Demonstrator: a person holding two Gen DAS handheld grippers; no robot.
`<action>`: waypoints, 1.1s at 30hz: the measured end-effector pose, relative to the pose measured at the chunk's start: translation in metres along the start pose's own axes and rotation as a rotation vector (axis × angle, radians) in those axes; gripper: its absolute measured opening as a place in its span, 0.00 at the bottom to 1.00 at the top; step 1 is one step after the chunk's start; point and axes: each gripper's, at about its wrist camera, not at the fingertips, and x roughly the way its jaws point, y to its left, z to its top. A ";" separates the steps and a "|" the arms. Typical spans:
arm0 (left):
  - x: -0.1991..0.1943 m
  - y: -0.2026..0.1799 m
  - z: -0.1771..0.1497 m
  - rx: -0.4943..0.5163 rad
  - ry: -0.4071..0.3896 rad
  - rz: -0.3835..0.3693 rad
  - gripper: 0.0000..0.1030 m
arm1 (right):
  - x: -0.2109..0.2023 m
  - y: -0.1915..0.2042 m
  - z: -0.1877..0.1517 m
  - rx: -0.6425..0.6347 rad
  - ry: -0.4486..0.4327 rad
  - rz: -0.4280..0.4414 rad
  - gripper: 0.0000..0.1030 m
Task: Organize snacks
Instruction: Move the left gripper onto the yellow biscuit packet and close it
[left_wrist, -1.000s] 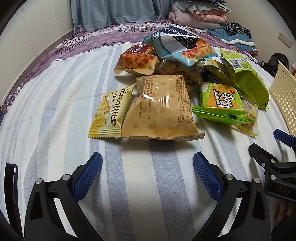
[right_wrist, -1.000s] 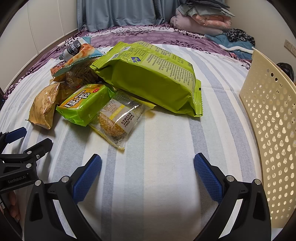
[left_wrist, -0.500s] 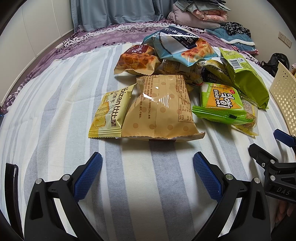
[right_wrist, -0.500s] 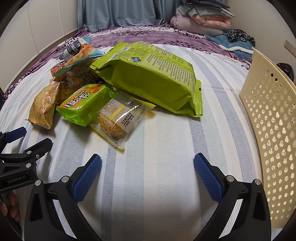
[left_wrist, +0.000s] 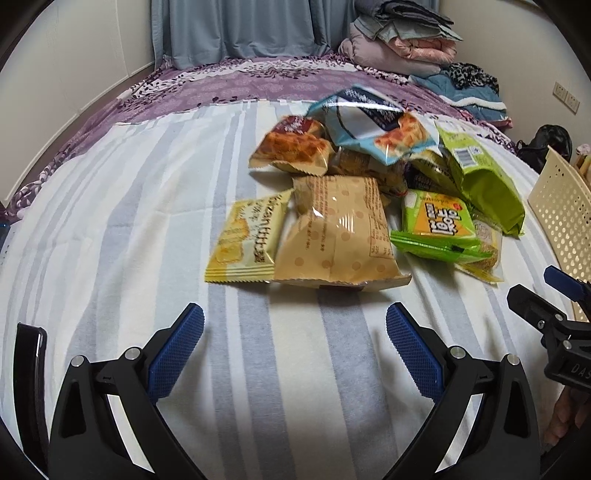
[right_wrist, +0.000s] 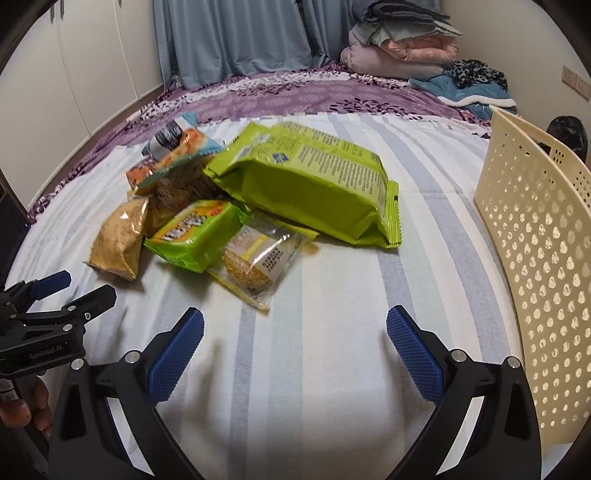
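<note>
A pile of snack packets lies on the striped bedsheet. In the left wrist view a tan dotted bag (left_wrist: 338, 236) and a small yellow packet (left_wrist: 247, 240) lie nearest my open, empty left gripper (left_wrist: 293, 345). Behind are an orange pastry packet (left_wrist: 291, 149), a light blue bag (left_wrist: 373, 125) and a green pack (left_wrist: 437, 225). In the right wrist view a clear packet with a round cake (right_wrist: 258, 258), the green pack (right_wrist: 195, 232) and a big lime-green bag (right_wrist: 314, 184) lie ahead of my open, empty right gripper (right_wrist: 295, 347). A cream perforated basket (right_wrist: 535, 266) stands at the right.
A purple floral blanket (left_wrist: 258, 81) covers the far bed. Folded bedding (right_wrist: 402, 48) is stacked at the back right. Curtains (right_wrist: 236, 37) hang behind. The right gripper also shows at the right edge of the left wrist view (left_wrist: 554, 306), the left gripper at the left edge of the right view (right_wrist: 55, 299).
Both grippers have lifted and tilted up a little, so the pile sits lower in each view. The snacks have not moved. Both grippers stay open.
</note>
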 end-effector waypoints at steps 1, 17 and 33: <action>-0.002 0.003 0.002 -0.007 -0.007 0.001 0.97 | -0.002 0.000 0.002 0.002 -0.010 0.003 0.95; 0.000 0.039 0.020 -0.086 -0.034 0.033 0.97 | -0.017 -0.005 0.010 0.042 -0.072 0.022 0.95; 0.037 0.050 0.045 -0.038 0.012 0.061 0.97 | -0.008 0.008 0.008 -0.003 -0.061 0.025 0.95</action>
